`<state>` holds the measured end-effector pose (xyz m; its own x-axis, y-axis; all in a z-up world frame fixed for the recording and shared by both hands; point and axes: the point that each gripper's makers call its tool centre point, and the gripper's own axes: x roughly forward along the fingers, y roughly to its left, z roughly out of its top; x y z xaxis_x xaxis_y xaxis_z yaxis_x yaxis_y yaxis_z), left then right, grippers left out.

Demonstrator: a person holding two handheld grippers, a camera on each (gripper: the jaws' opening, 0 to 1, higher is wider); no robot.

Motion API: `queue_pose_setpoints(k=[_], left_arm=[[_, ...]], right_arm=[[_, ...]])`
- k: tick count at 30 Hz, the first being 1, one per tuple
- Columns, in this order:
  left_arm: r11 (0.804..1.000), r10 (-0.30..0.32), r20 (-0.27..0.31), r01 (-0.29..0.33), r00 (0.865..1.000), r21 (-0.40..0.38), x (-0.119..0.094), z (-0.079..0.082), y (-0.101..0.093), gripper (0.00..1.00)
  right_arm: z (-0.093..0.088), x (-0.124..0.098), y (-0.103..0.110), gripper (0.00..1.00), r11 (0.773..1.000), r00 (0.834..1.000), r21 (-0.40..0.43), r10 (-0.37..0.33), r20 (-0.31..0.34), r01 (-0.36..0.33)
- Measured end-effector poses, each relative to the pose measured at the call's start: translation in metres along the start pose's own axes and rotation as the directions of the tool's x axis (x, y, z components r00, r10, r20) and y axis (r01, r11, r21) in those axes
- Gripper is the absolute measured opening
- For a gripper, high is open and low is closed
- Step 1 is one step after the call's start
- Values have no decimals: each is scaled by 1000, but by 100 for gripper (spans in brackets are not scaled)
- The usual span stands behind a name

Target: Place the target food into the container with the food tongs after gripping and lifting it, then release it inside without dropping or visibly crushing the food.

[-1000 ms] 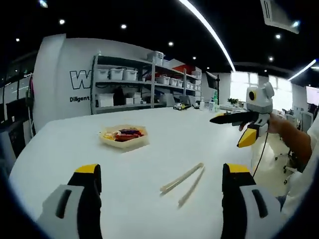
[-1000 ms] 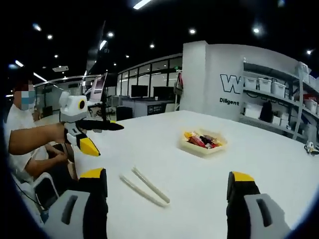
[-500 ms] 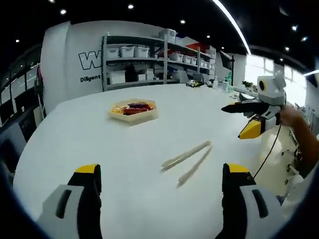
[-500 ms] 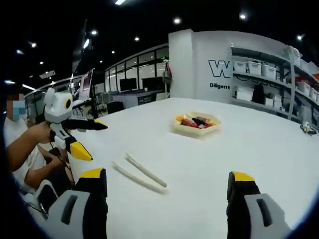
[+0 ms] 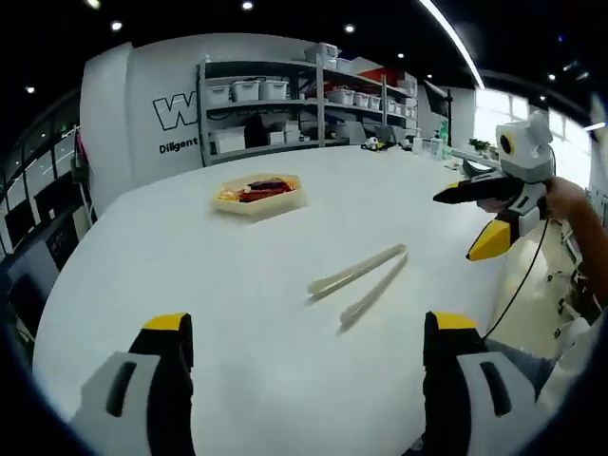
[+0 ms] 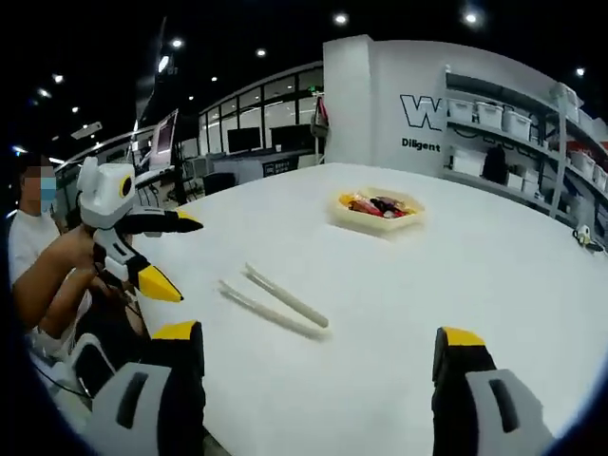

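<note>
Your left gripper (image 5: 302,356) hangs over the near part of the white table (image 5: 190,256), its yellow-tipped jaws spread wide with nothing between them. Your right gripper (image 6: 321,356) does the same on its side, jaws well apart and holding nothing.

Take the tongs (image 5: 359,280) as your landmark: a pale pair lying flat on the table, legs splayed into a narrow V, touched by neither gripper. In the left gripper view they sit just ahead of your jaws, a little to the right of centre. In the right gripper view the tongs (image 6: 275,304) lie ahead and left of centre.

Beyond the tongs, well apart from them, sits the tray (image 5: 258,194), a shallow, pale yellowish container. It holds food (image 5: 256,188) in a small heap of red, orange and dark pieces; what each piece is you cannot tell from here. From the right gripper view the tray (image 6: 380,211) is beyond the tongs and off to their right, with the same mixed pieces inside.

Your right gripper shows in the left gripper view too, raised above the table's edge to the right of the tongs, its jaws parted. Your left gripper likewise shows in the right gripper view, held up left of the tongs with its jaws parted.
</note>
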<state>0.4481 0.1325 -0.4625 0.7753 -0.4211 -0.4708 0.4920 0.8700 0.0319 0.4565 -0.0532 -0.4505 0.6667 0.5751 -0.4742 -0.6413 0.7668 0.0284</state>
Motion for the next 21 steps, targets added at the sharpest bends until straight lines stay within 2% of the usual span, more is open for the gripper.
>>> queue_pose_setpoints(k=[5,7,10,13,15,19,21], left_arm=[[1000,1,23,-1,1000,1,-2,8,-1,99],[1000,-4,20,4,1000,5,0,6,-5,99],[1000,7,-7,-7,1000,11,2,0,-5,99],[1000,14,-11,-13,1000,20,2,-1,-6,99],[999,36,-10,-35,999,42,3,0,-4,99],[1000,20,26,-20,999,20,4,7,-7,99],[999,26,36,-27,999,36,4,9,-8,99]], right_arm=[[-2,0,-3,100,1000,1000,-14,-13,2,13],[-7,1,-4,100,1000,1000,-18,-18,-16,17],[-10,1,-3,100,1000,1000,-8,-9,-12,9],[-8,0,-3,100,1000,1000,-6,-16,10,16],[-10,1,-4,100,1000,1000,-4,-14,2,14],[-16,1,-6,100,1000,1000,-2,-18,-18,18],[-16,1,-8,100,1000,1000,10,-23,-8,23]])
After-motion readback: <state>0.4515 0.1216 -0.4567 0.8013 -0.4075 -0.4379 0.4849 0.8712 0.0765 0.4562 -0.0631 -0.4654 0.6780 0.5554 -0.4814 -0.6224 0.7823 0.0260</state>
